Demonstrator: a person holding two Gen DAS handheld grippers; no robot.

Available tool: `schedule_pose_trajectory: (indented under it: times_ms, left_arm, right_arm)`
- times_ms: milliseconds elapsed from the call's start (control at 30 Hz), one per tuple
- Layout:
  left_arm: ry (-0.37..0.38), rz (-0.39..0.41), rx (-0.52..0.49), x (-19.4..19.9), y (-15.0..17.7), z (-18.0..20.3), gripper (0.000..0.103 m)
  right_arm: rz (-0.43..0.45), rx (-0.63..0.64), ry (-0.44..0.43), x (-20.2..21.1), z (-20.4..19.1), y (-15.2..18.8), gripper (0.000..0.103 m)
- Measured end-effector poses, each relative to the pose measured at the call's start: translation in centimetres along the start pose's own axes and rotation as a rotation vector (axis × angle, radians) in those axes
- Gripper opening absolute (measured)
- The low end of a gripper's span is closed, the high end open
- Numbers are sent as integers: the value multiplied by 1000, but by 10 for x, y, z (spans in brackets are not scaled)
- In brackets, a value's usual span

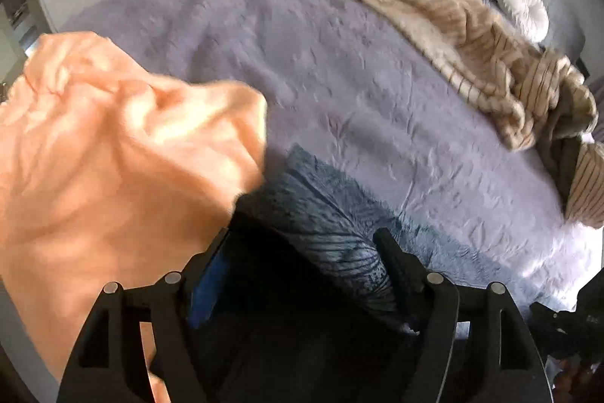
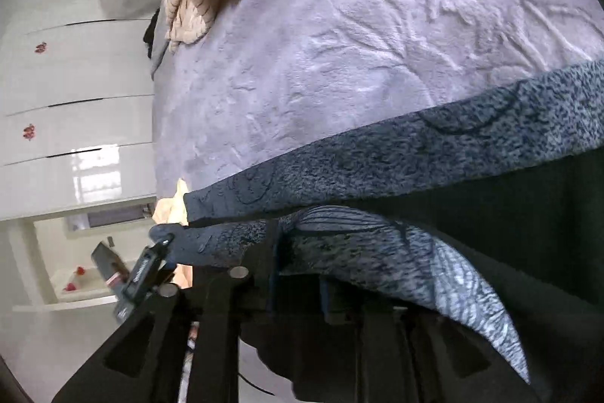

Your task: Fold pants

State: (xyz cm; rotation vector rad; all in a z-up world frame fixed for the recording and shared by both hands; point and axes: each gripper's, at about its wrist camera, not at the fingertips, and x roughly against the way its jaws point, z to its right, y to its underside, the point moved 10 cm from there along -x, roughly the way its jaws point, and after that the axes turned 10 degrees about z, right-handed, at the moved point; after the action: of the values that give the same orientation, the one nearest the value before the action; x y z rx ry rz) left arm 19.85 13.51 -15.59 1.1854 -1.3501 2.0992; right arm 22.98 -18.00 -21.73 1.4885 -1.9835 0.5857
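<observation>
The pants [image 1: 339,214] are blue-grey fleece with a leaf print and a black part, lying at the near edge of the lavender bedspread [image 1: 302,63]. My left gripper [image 1: 302,244] stands open over them; its fingers [image 1: 392,252] straddle the black cloth without pressing it. In the right wrist view the pants [image 2: 377,153] run as a band across the bedspread [image 2: 377,25], and a printed flap [image 2: 434,252] drapes over my right gripper [image 2: 300,267]. Its blue pads [image 2: 275,252] stand apart, tips partly hidden by the cloth.
A peach cloth [image 1: 113,157] bulges at the left, close to the left finger. A beige striped blanket [image 1: 472,63] and a white round cushion [image 1: 523,10] lie at the far right of the bed. White drawers [image 2: 75,101] stand beside the bed.
</observation>
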Motion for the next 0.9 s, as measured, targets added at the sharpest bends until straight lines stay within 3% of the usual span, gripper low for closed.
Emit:
schedule_pose_trajectory:
  times_ms: [67,133,200,267,367,433,500,633,700,800,900]
  left_arm:
    - [-19,39,-23,21,-12,-8,75]
    - [-31,51,-62,37,-14,-9,75]
    - [-1,31,-113,43,-4,1,75]
    - [49,-37,-184,34,23,25,75]
    - [50,-99,-245,7,57,51,75]
    - [9,-78,-263,-5,64,61,80]
    - [-7,-47,-284,-12,60,70,83]
    - [8,-71,-299,1,55,74,83]
    - [49,-84,-347,19,63,85,83]
    - [152,-135,-410,48,96,116,83]
    - [263,-189,-472,73,136,155,83]
  right_arm:
    - [8,42,-22,11,-19,5,65]
    - [23,149,-40,26,-45,15,65]
    - [2,264,-81,33,-71,35,58]
    - [-39,364,-44,22,-80,50,55]
    - [-92,442,76,-16,-66,55,53]
    - [-75,442,146,-33,-49,42,50]
    - [4,393,159,-26,-37,19,47]
    - [105,184,27,27,-31,-3,50]
    - [143,193,9,70,-26,2,62]
    - [192,188,17,132,-2,23,63]
    - [238,93,53,183,38,59,63]
